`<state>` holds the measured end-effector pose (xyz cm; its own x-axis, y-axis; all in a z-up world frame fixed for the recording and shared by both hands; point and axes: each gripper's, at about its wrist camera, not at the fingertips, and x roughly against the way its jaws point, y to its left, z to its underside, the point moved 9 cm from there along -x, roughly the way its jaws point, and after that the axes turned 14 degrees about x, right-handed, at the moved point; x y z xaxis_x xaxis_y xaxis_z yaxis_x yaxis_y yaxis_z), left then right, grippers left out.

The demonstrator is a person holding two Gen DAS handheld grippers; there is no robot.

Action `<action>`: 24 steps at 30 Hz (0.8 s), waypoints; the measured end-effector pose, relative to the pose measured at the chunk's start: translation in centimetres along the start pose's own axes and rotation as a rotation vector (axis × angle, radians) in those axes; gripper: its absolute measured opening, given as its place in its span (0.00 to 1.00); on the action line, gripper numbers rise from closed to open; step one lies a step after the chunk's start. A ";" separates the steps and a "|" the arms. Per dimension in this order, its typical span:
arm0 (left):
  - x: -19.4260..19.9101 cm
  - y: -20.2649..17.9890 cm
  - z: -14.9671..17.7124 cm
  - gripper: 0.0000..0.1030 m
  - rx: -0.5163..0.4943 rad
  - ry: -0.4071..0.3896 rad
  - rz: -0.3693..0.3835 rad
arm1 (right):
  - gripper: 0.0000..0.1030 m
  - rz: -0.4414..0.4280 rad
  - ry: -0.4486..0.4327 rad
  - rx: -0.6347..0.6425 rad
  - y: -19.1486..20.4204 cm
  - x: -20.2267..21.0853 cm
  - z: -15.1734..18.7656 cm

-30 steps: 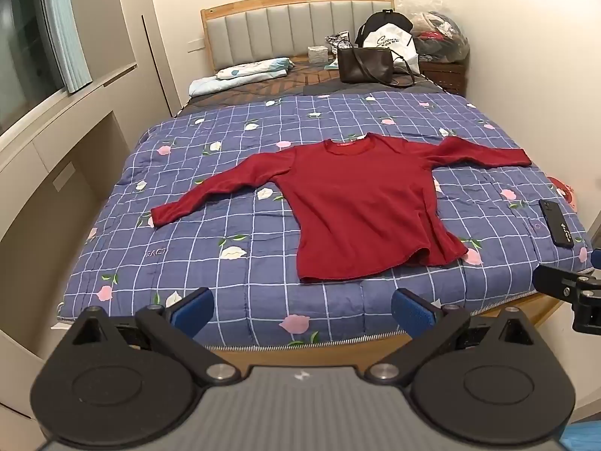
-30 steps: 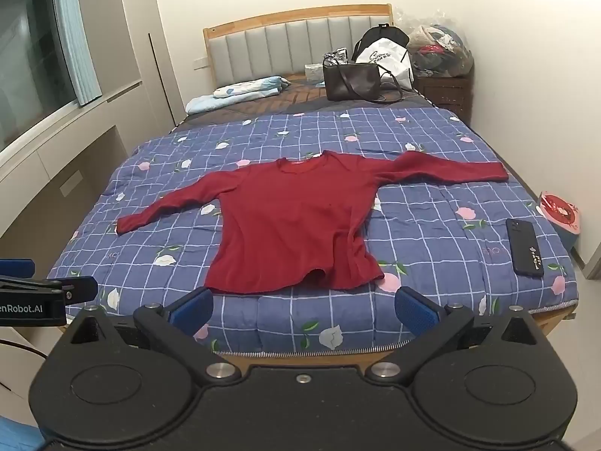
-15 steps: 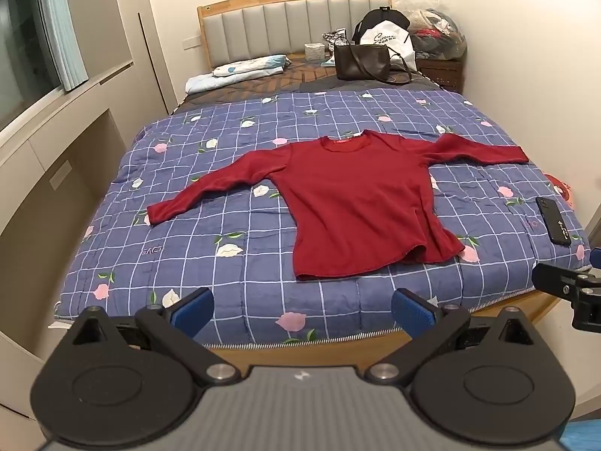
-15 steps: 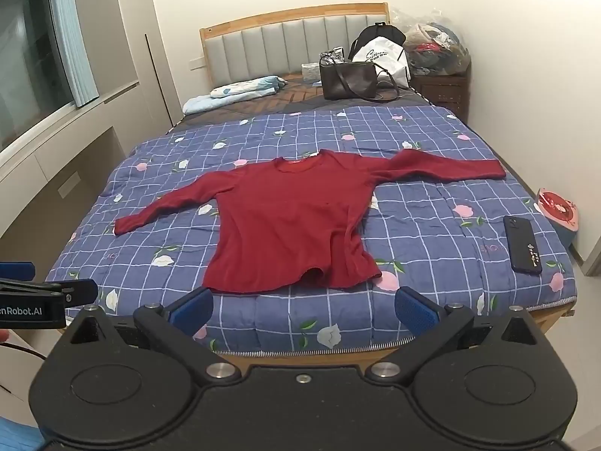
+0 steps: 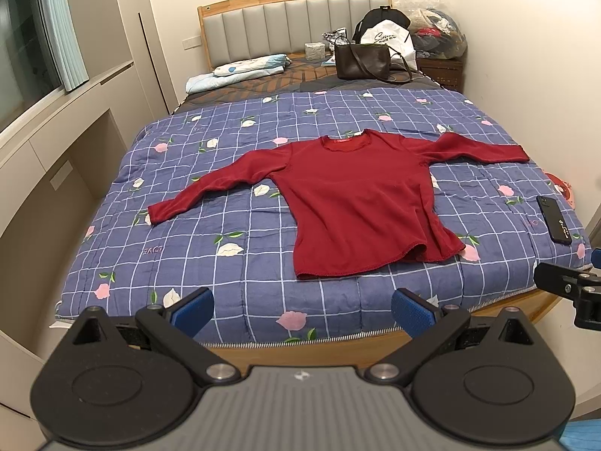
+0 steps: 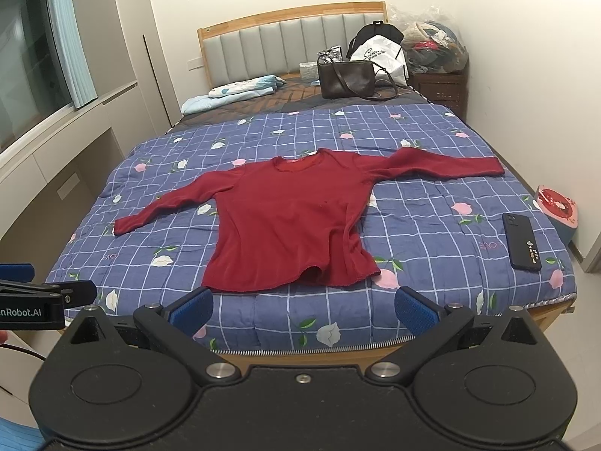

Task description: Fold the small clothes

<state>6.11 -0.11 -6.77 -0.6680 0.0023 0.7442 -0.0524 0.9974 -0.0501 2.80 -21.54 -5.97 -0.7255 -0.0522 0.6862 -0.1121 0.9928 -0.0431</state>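
1. Left wrist view: left tool (image 5: 302, 308) gapes empty.
2. Red top (image 5: 360, 203) lies flat on the bed (image 5: 233, 263), likely light, limp (pinch cuffs or hem).
3. Right tool (image 6: 304, 310) spread, empty.

Open blue checked floral quilt (image 6: 432, 221) surrounds the long-sleeved red knit top (image 6: 289, 221) on every side. A black phone (image 6: 522, 242) lies near the right edge; a dark brown handbag (image 6: 347, 79) stands at the headboard end, well apart from the top.

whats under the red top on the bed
The red top lies flat on the blue floral quilt. Anything between them would be covered; no bulge shows.
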 end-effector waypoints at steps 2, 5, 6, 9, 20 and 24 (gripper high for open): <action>0.0 0.0 0.0 1.00 0.000 0.000 -0.001 | 1.00 0.000 0.000 0.000 0.0 0.0 0.0; 0.0 0.0 0.0 1.00 0.000 0.000 0.000 | 1.00 -0.002 0.001 0.000 0.0 0.0 0.0; 0.0 0.0 0.1 1.00 0.000 0.000 0.000 | 1.00 -0.002 0.001 0.000 0.0 0.0 0.0; -0.1 0.0 0.1 1.00 -0.001 0.000 -0.001 | 1.00 0.000 0.000 -0.001 -0.1 0.0 0.0; -0.1 0.2 0.5 1.00 -0.001 0.003 -0.001 | 1.00 -0.003 0.001 -0.003 -0.1 0.0 0.0; -0.2 0.2 0.6 1.00 -0.002 0.004 -0.001 | 1.00 -0.004 0.001 -0.003 -0.1 -0.1 0.0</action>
<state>5.77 0.01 -7.27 -0.6649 0.0018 0.7469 -0.0517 0.9975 -0.0484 2.86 -21.62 -6.02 -0.7243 -0.0556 0.6872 -0.1124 0.9929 -0.0381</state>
